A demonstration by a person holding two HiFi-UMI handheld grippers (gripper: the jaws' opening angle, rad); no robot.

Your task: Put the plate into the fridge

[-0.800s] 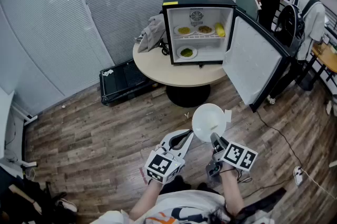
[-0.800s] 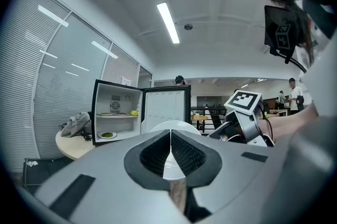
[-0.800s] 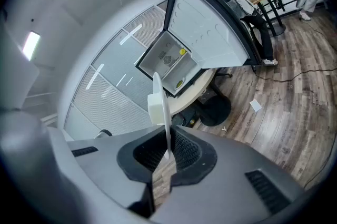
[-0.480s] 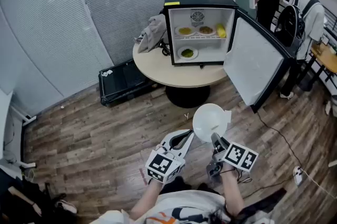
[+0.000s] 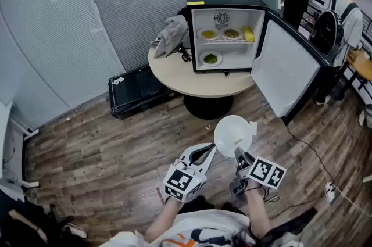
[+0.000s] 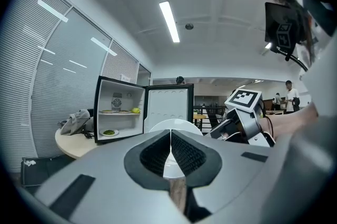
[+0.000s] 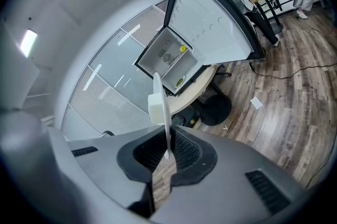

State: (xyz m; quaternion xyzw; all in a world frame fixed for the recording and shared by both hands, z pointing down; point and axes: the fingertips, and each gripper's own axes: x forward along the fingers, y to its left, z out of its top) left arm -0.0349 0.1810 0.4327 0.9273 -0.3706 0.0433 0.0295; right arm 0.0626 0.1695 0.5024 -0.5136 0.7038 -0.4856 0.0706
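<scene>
A white plate (image 5: 233, 135) is held out over the wood floor, and my right gripper (image 5: 238, 152) is shut on its near rim. In the right gripper view the plate (image 7: 163, 107) stands edge-on between the pads. Just left of the plate, my left gripper (image 5: 210, 149) is shut with nothing in it; from its own view the plate (image 6: 174, 124) shows past the closed tips (image 6: 170, 132). The small black fridge (image 5: 226, 4) stands on a round table (image 5: 200, 82) ahead, its door (image 5: 285, 71) swung open to the right.
Inside the fridge are plates of food (image 5: 210, 58) and a yellow item (image 5: 249, 34). A grey cloth (image 5: 170, 33) lies on the table's left. A black case (image 5: 136, 89) sits on the floor. Two people (image 5: 343, 13) stand at the back right. A cable (image 5: 311, 150) runs along the floor.
The fridge and table have slid slightly right in the head view. Both grippers and the plate keep almost the same place.
</scene>
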